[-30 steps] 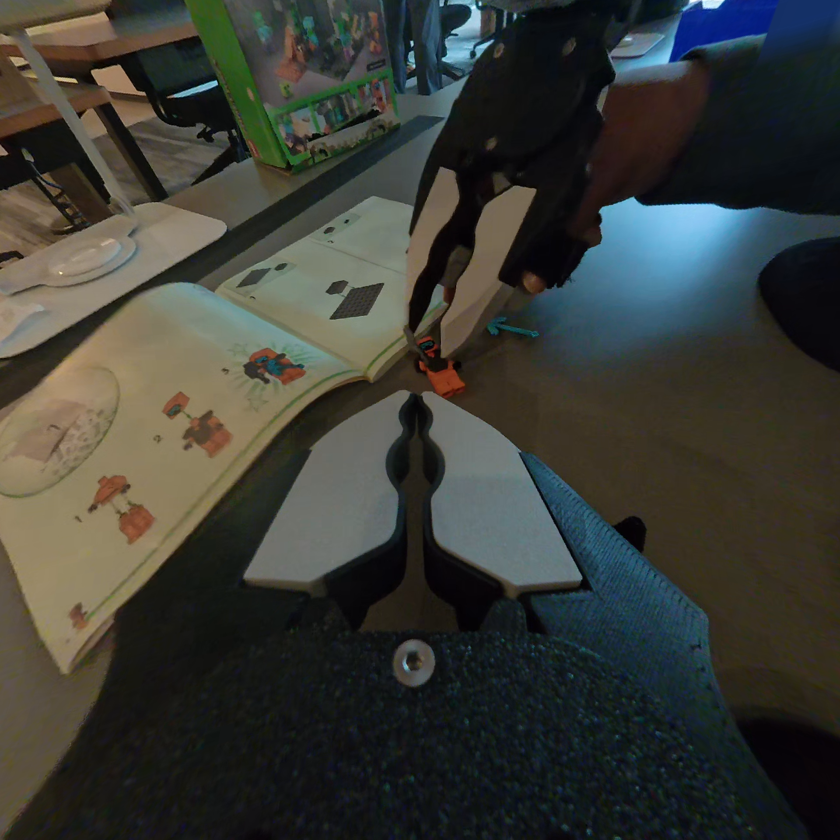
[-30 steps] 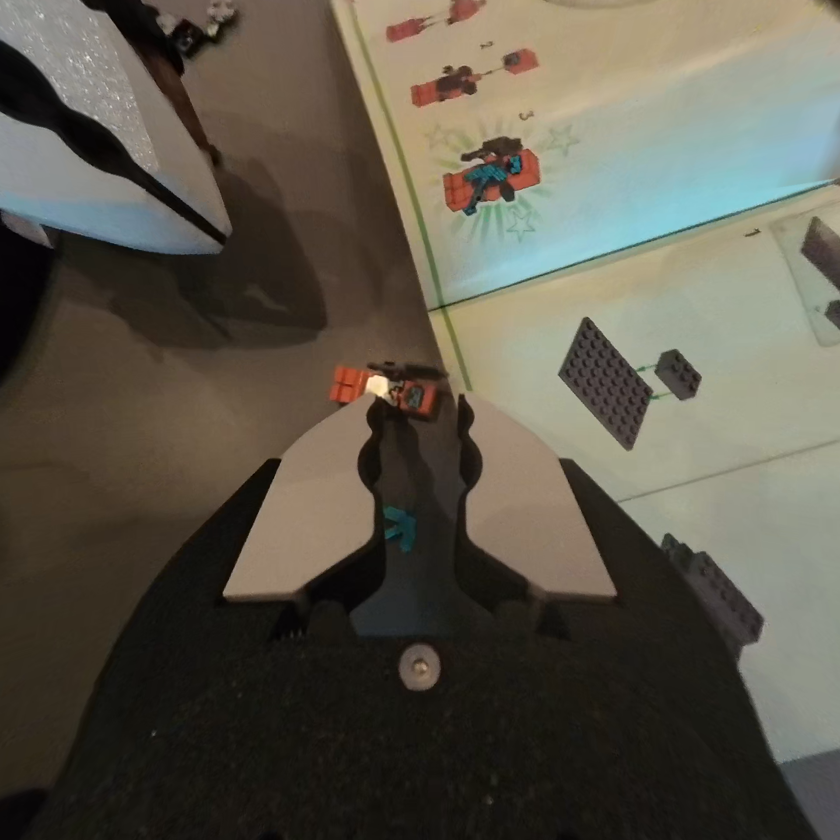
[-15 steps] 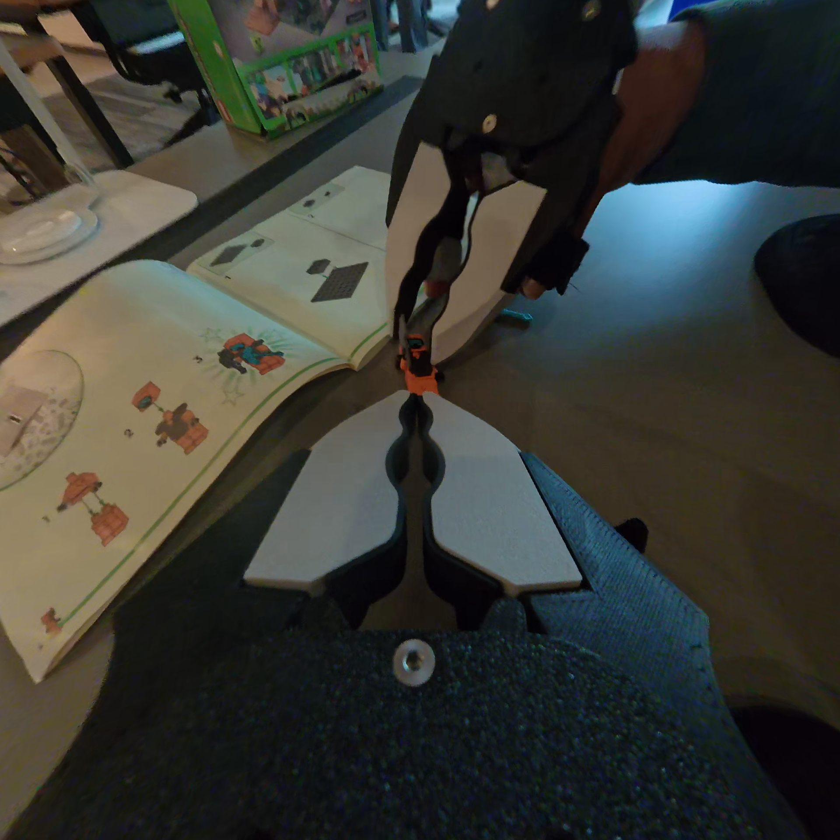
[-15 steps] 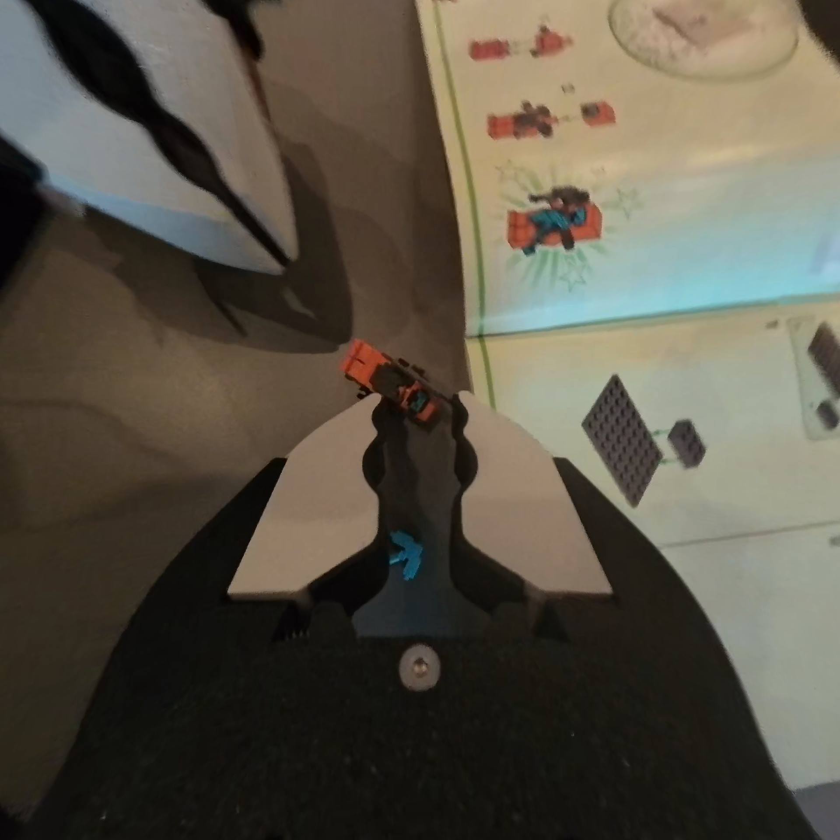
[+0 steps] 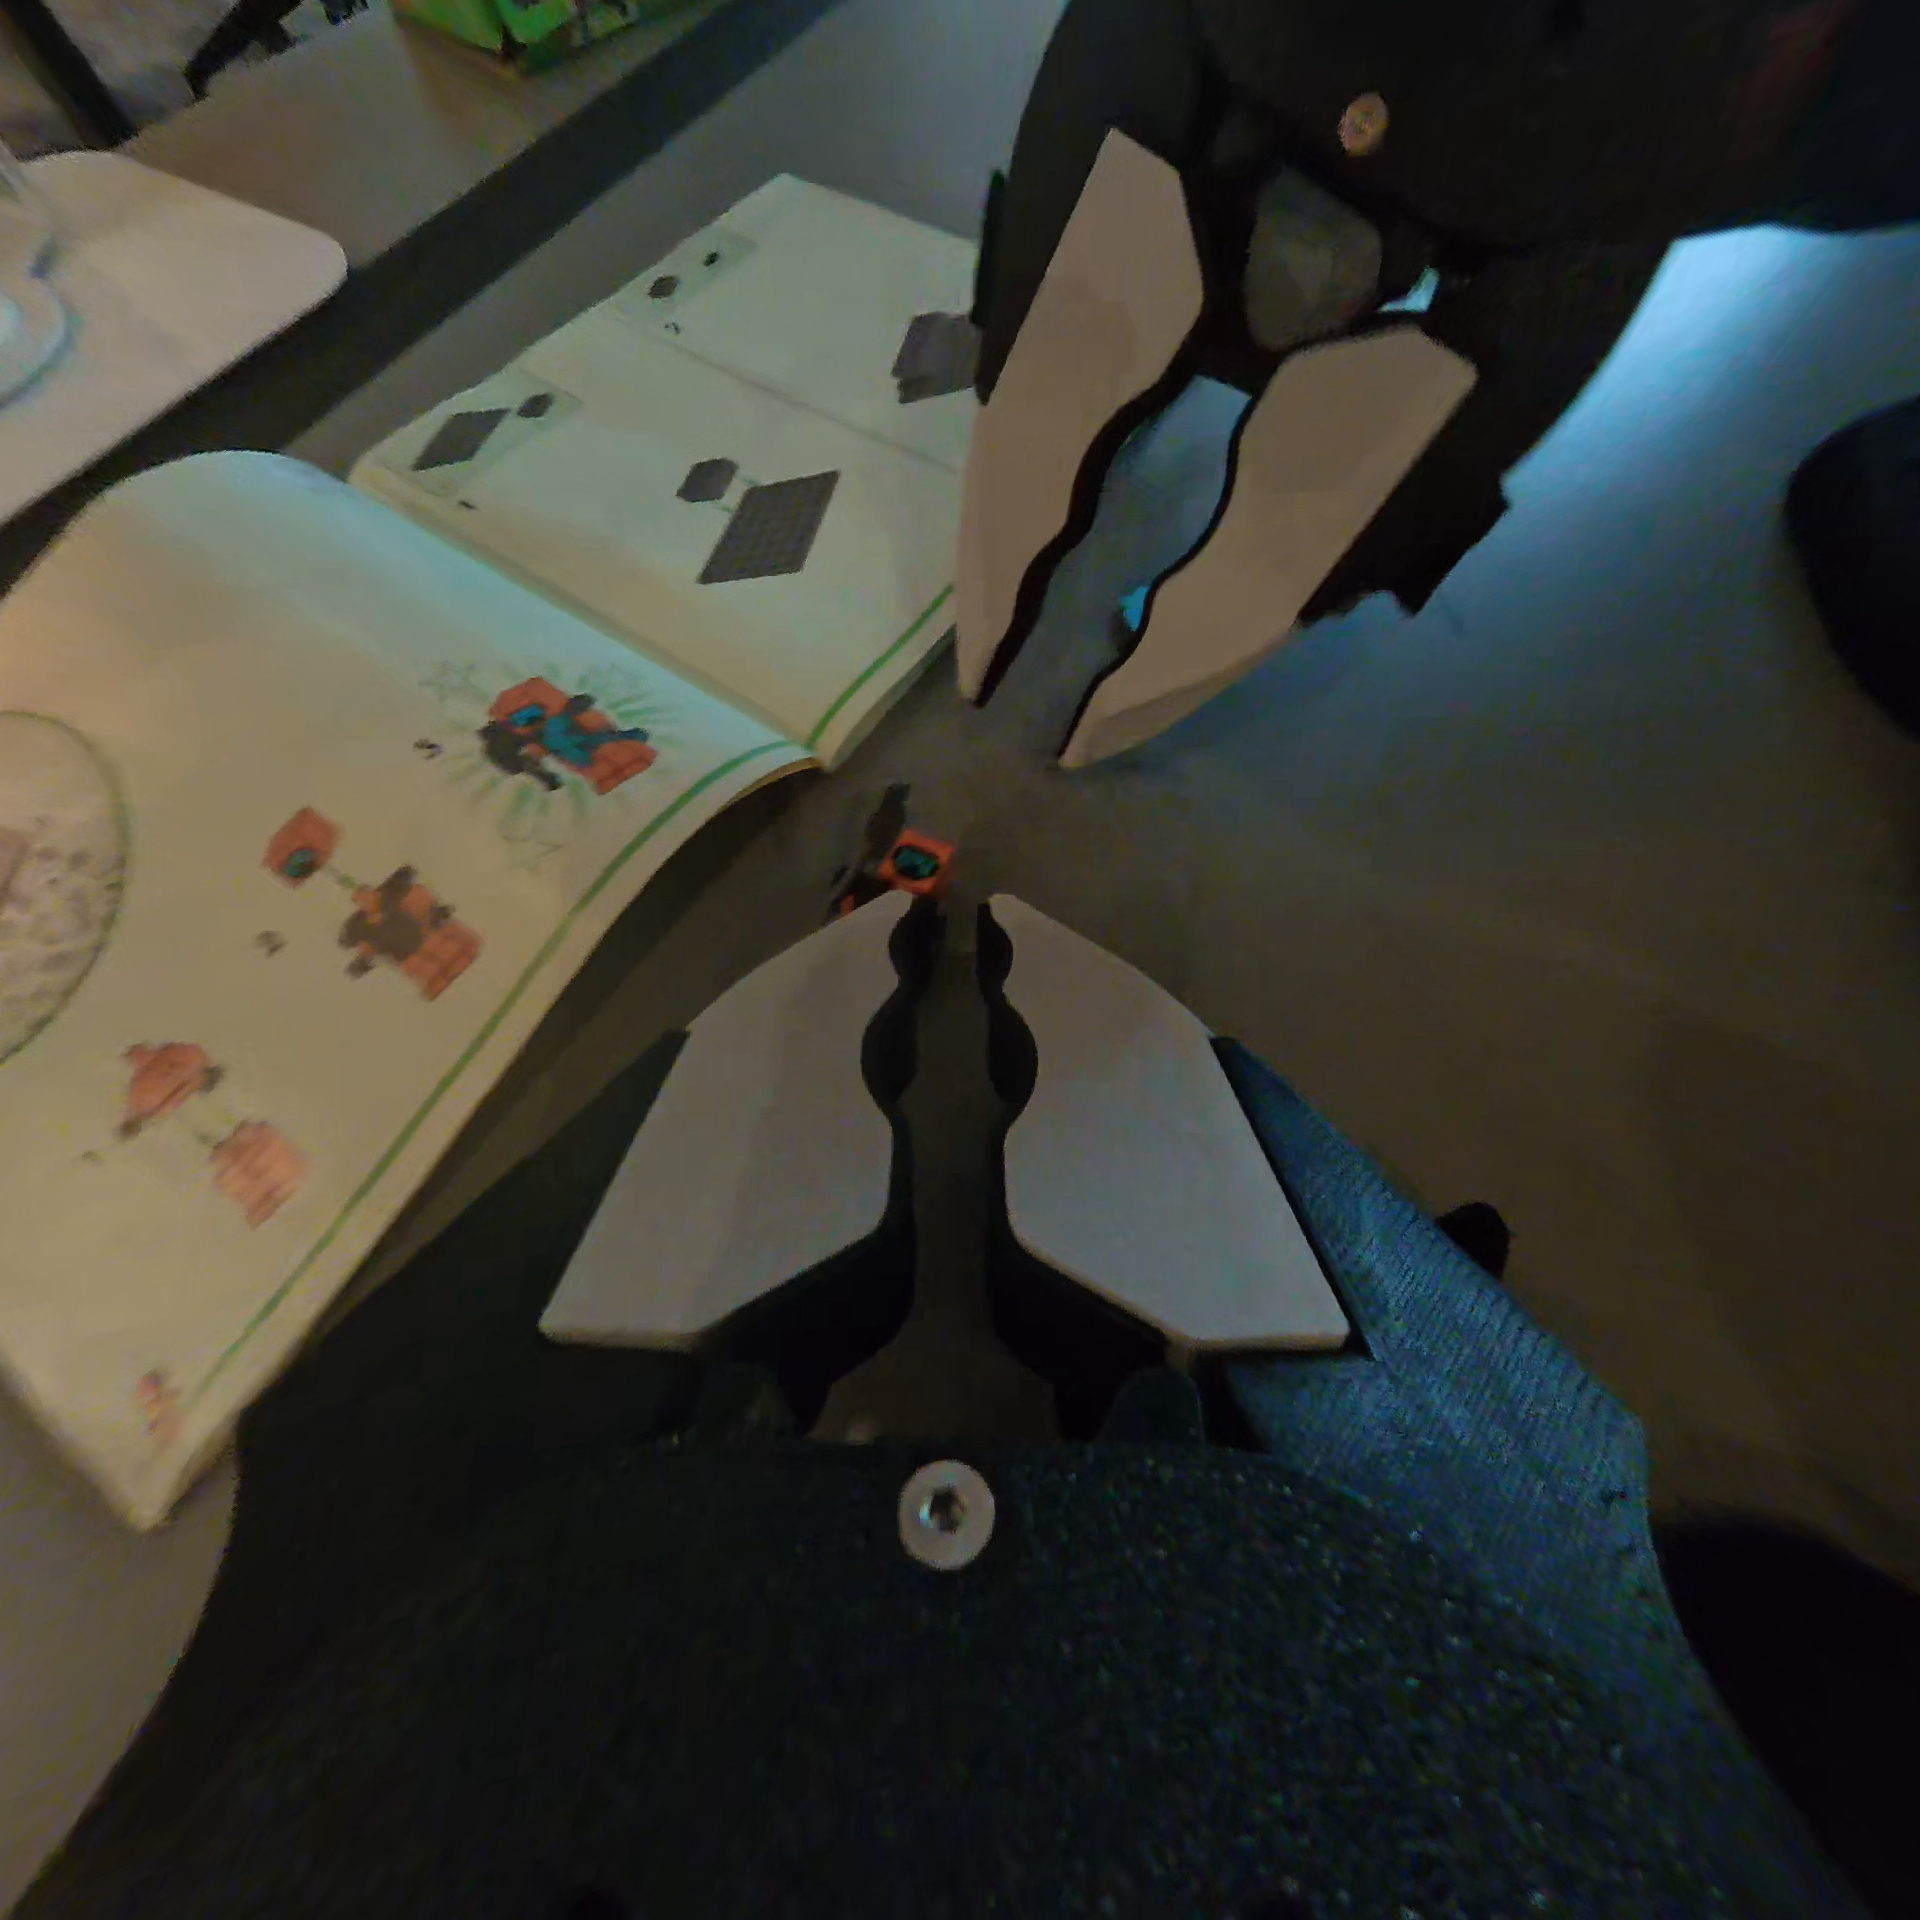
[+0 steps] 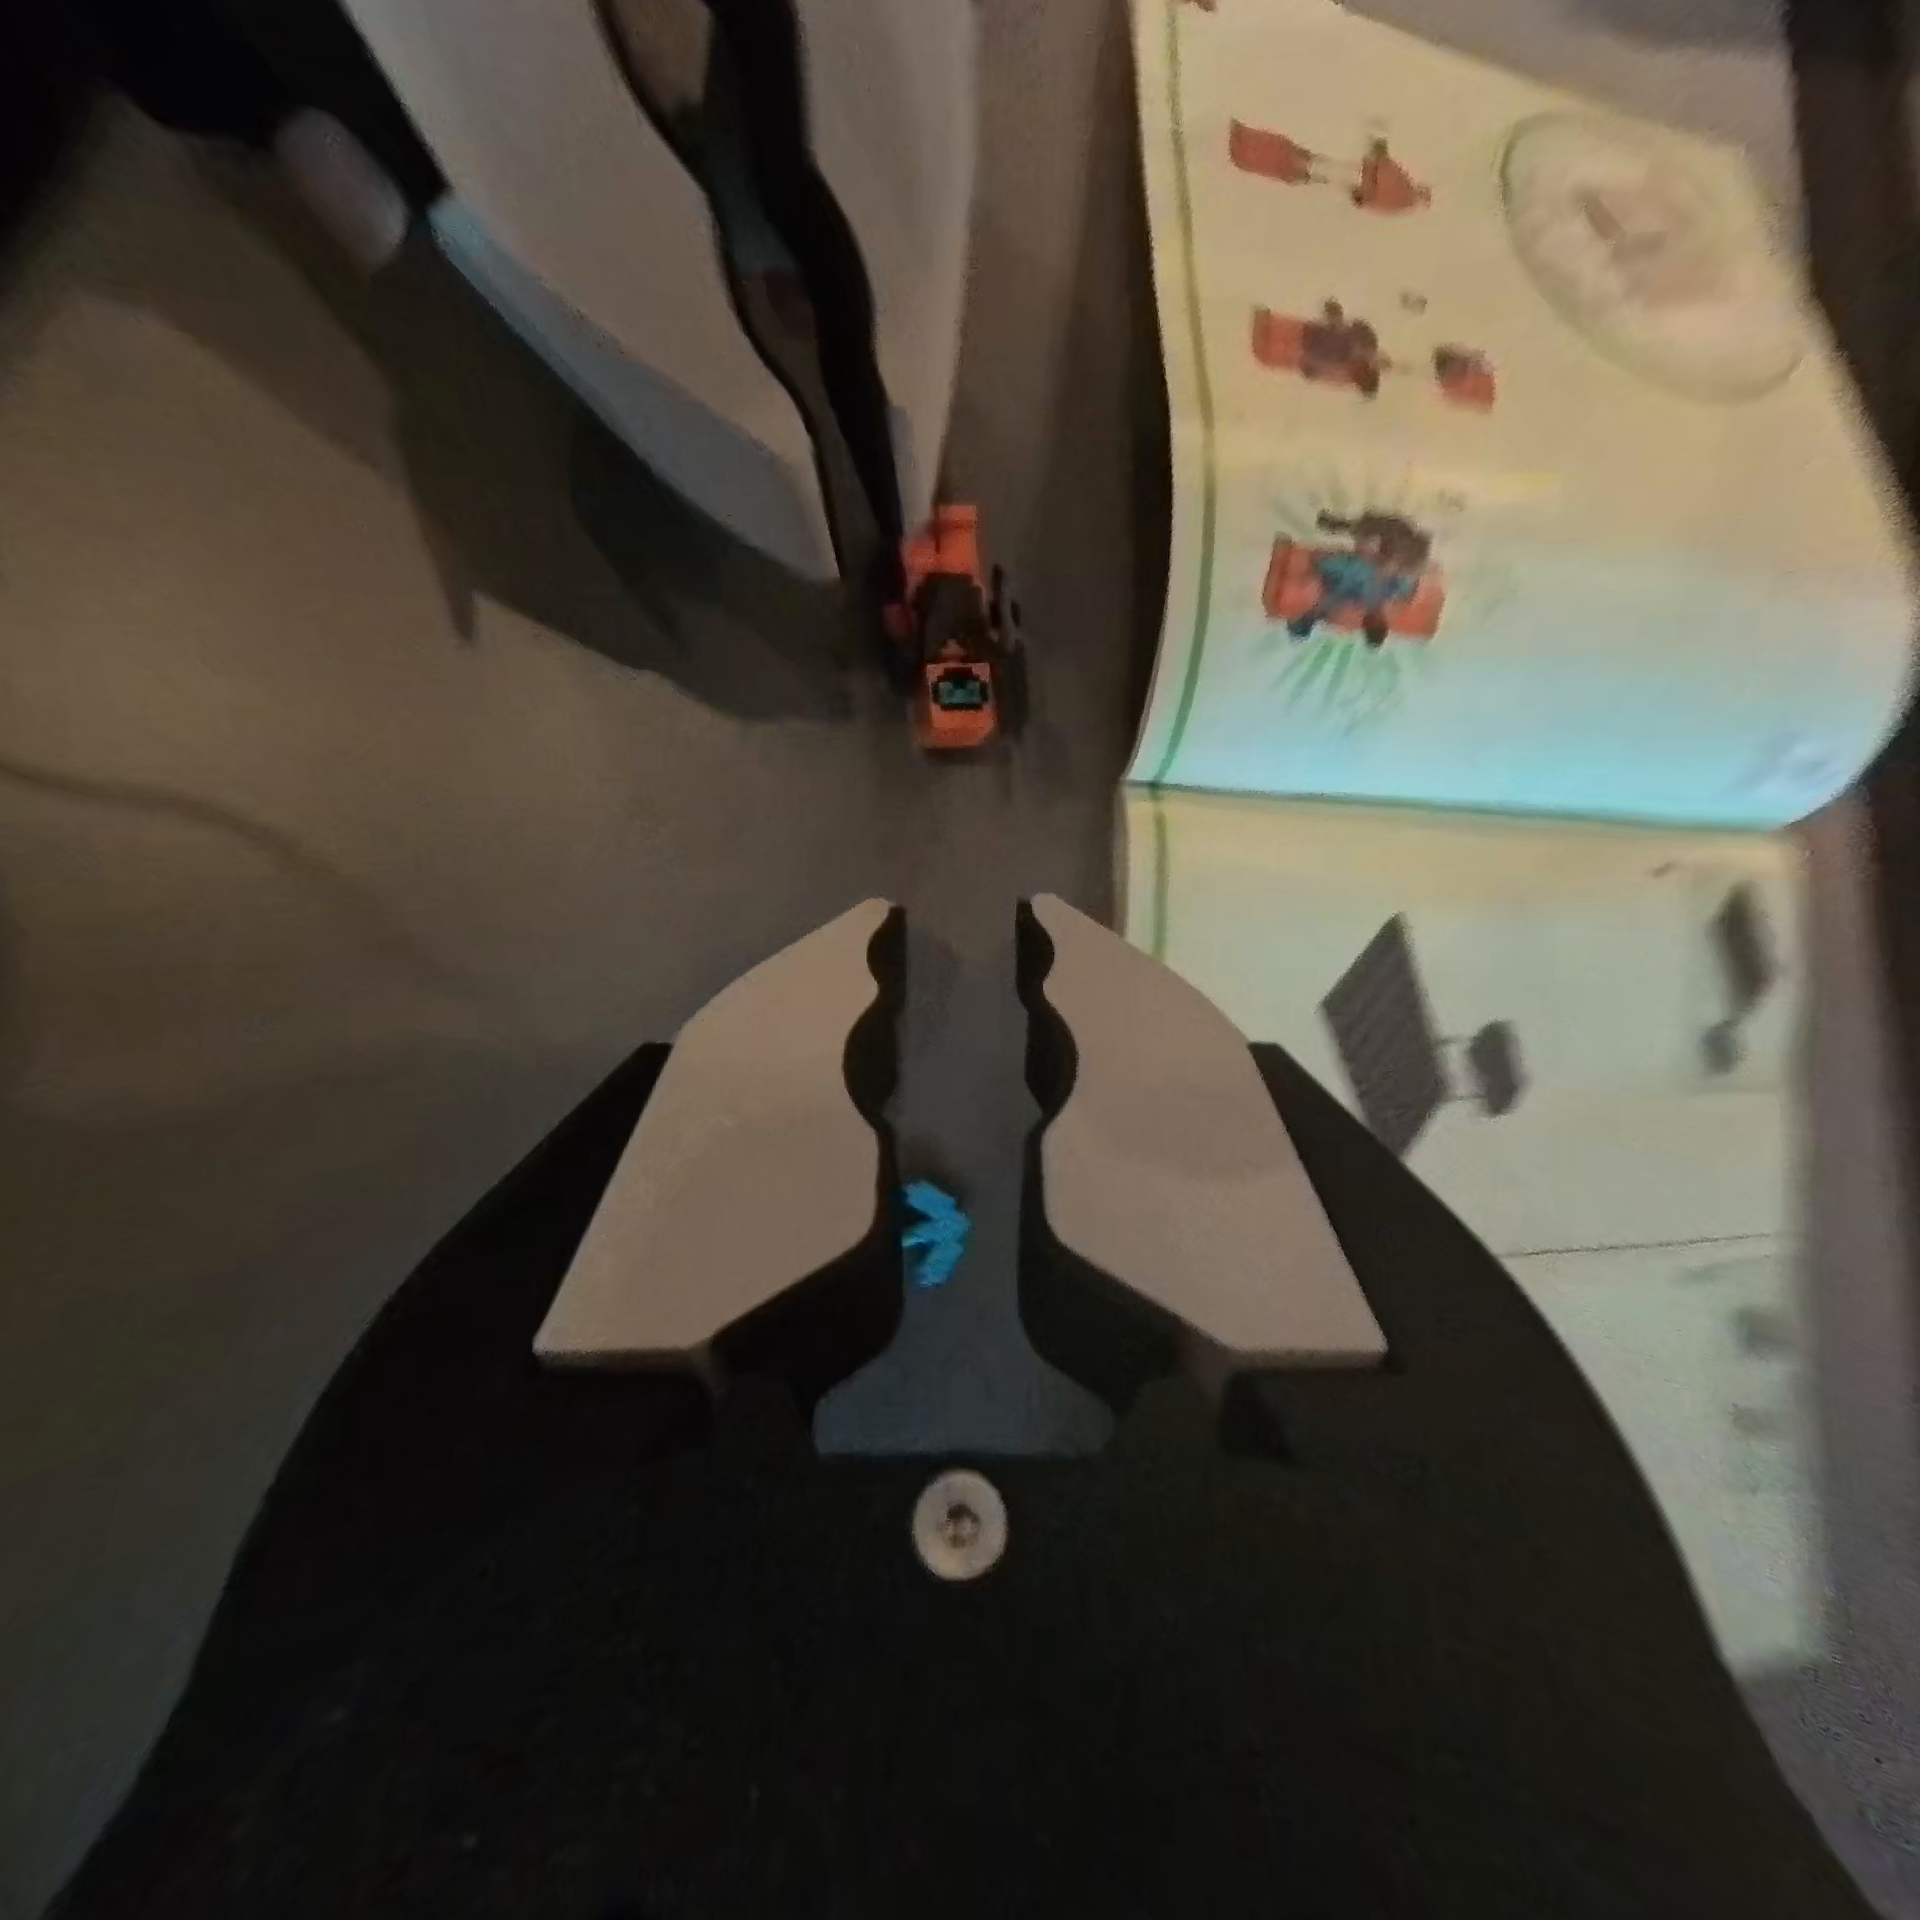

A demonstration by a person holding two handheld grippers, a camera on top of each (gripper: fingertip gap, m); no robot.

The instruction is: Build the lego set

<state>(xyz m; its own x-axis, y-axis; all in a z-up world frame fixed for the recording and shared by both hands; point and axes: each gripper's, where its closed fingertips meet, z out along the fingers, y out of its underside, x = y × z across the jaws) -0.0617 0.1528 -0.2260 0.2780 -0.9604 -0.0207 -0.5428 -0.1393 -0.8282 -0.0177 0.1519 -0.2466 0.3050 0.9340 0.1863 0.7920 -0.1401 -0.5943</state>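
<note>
Two grippers faced each other tip to tip over the bare bench (image 5: 1455, 935), just off the open edge of the instruction booklet (image 5: 623, 582). Your right gripper (image 6: 956, 914) stood with its fingers clearly apart and nothing between them. The orange figure (image 6: 951, 644) lay a little beyond its tips, head toward it.

Your left gripper (image 5: 940, 914) had its fingers almost together, with the figure's legs right at the tips. I cannot tell whether they were pinched, but it looked like a handover so you could work on the figure from the other end.

You kept the booklet spread beside the work, probably to check the pictured step. A small blue piece (image 6: 930, 1242) lay on the bench under your right gripper, likely the next part to fit.
</note>
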